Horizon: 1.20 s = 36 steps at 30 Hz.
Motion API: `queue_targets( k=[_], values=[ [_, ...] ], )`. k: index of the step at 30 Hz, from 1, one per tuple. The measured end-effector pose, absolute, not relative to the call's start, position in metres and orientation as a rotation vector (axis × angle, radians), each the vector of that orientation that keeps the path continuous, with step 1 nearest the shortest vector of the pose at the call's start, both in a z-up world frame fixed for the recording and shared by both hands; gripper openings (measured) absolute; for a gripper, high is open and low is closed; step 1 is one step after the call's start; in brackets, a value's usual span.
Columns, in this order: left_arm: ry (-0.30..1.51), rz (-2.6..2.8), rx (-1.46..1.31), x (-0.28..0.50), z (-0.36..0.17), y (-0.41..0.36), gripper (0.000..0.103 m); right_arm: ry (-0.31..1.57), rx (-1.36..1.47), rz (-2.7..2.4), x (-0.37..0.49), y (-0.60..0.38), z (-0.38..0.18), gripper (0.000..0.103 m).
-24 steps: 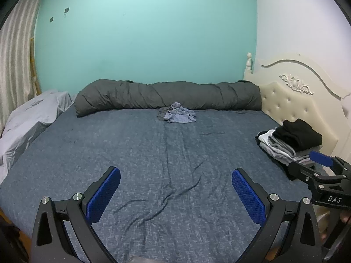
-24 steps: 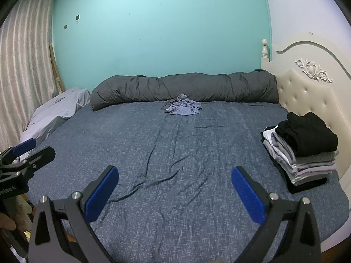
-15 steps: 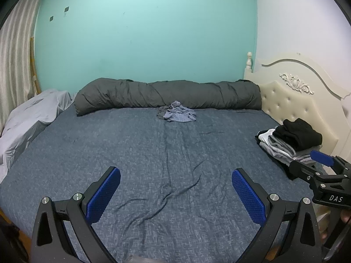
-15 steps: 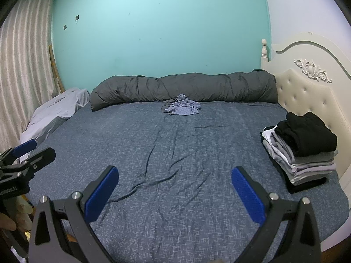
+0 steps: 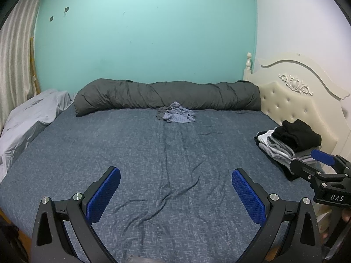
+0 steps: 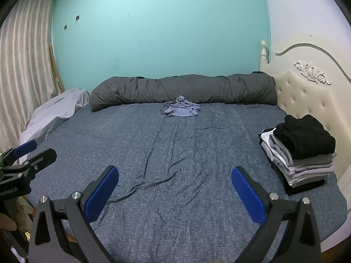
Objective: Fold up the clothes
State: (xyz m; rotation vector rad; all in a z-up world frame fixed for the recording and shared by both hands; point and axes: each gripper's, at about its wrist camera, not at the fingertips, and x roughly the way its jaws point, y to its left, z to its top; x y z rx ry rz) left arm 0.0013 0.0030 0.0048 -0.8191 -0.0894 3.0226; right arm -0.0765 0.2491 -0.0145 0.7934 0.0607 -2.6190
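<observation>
A crumpled blue-grey garment [image 5: 175,115] lies far back on the blue bed, just in front of the rolled grey duvet; it also shows in the right wrist view [image 6: 181,109]. A stack of folded clothes [image 6: 300,151] topped by a black item sits at the right by the headboard, and shows in the left wrist view [image 5: 289,142]. My left gripper [image 5: 175,194] is open and empty over the bed's near part. My right gripper [image 6: 175,194] is open and empty, likewise at the near edge. Each gripper shows at the edge of the other's view.
The blue bedsheet [image 5: 153,153] is wrinkled in the middle. A rolled grey duvet [image 5: 166,95] lies along the teal wall. A light grey sheet [image 5: 28,118] is bunched at the left. A cream headboard [image 6: 311,96] stands at the right, a curtain [image 6: 19,76] at the left.
Both grippers have shifted very slightly; the views are almost the same. Both stay open and empty.
</observation>
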Motion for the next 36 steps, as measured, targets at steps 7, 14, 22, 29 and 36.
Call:
queue_targets(
  k=[7,14,22,29,36],
  values=[
    [-0.087,3.018,-0.816,0.0024,0.0053,0.004,0.103,0.064,0.789,-2.621,-0.0762,0.2499,-0.0116,0.103],
    [-0.088,3.013,-0.815,0.0019,0.0058,0.0075,0.103,0.066,0.785,-2.622,-0.0757,0.2511,-0.0104,0.103],
    [-0.088,3.019,-0.808,0.0037,0.0052,0.0098,0.103,0.068,0.785,-2.62,-0.0757,0.2512,-0.0112,0.103],
    [-0.087,3.025,-0.811,0.0016,0.006,0.0109,0.103,0.069,0.784,-2.62,-0.0758,0.2516,-0.0115,0.103],
    [-0.088,3.03,-0.808,0.0017,0.0057,0.0122,0.103,0.068,0.788,-2.621,-0.0756,0.2525,-0.0128,0.103]
  ],
)
